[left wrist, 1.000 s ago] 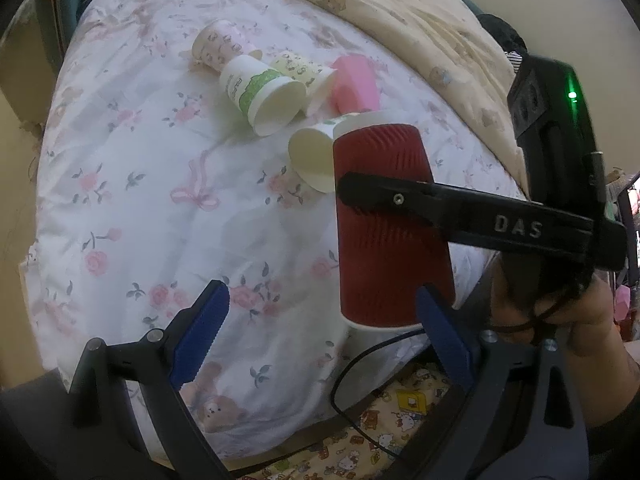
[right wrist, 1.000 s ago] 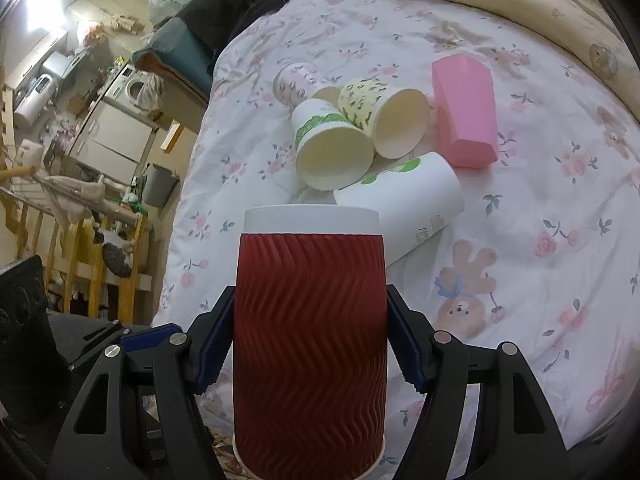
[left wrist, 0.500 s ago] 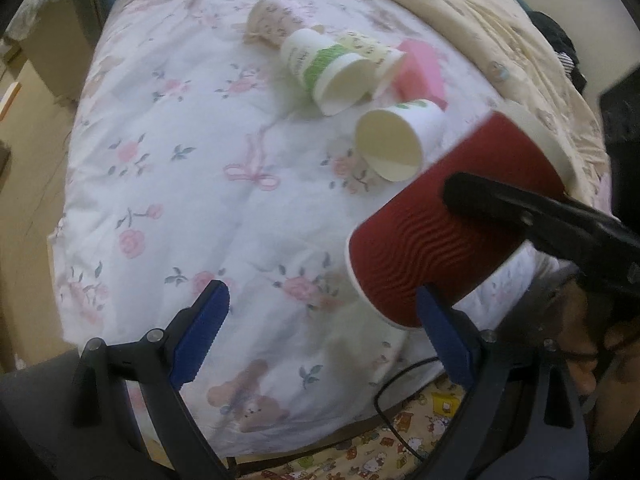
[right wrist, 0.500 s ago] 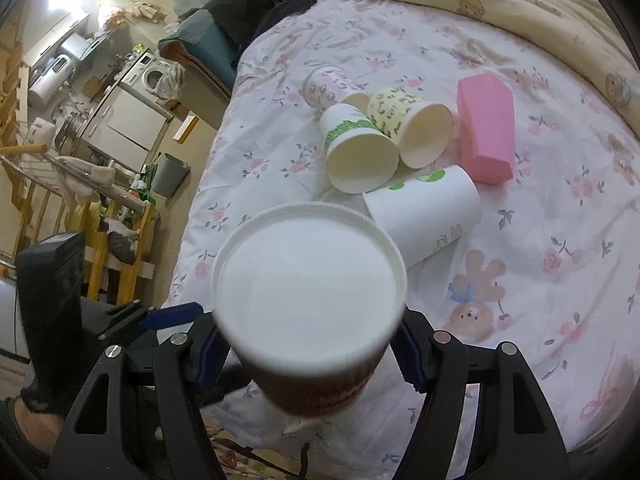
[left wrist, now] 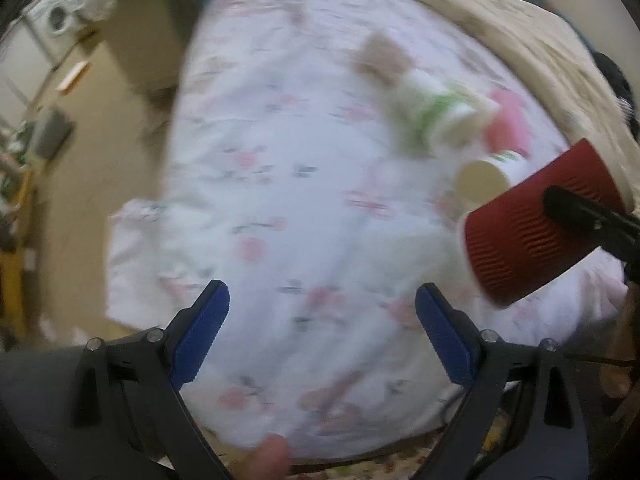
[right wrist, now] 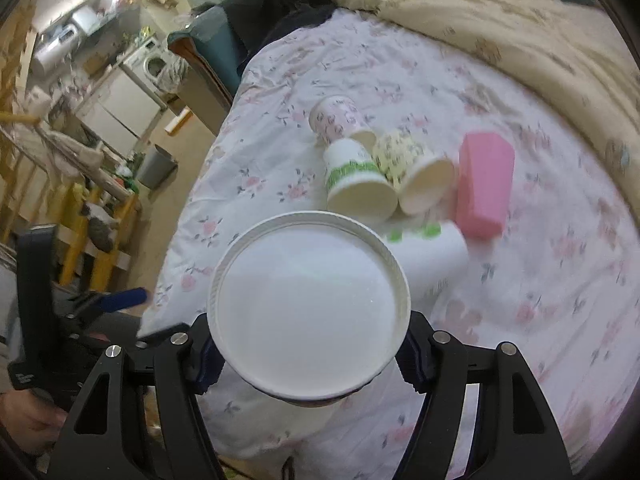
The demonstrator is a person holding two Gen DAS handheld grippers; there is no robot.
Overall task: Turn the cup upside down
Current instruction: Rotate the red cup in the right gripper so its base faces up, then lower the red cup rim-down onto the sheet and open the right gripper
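We see the right gripper (right wrist: 308, 354) with its jaws clenched on the red cup (left wrist: 536, 232), held between them above the bed (right wrist: 520, 280). Its long axis lies along the jaws, white base (right wrist: 308, 308) facing forward. The left gripper (left wrist: 320, 336) has its jaws released, holding nothing.

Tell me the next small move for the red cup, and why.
Probably keep rolling the right hand-held gripper until the red cup is fully inverted. It is clamped and lies tilted sideways above the bedsheet, its white end facing the right wrist camera.
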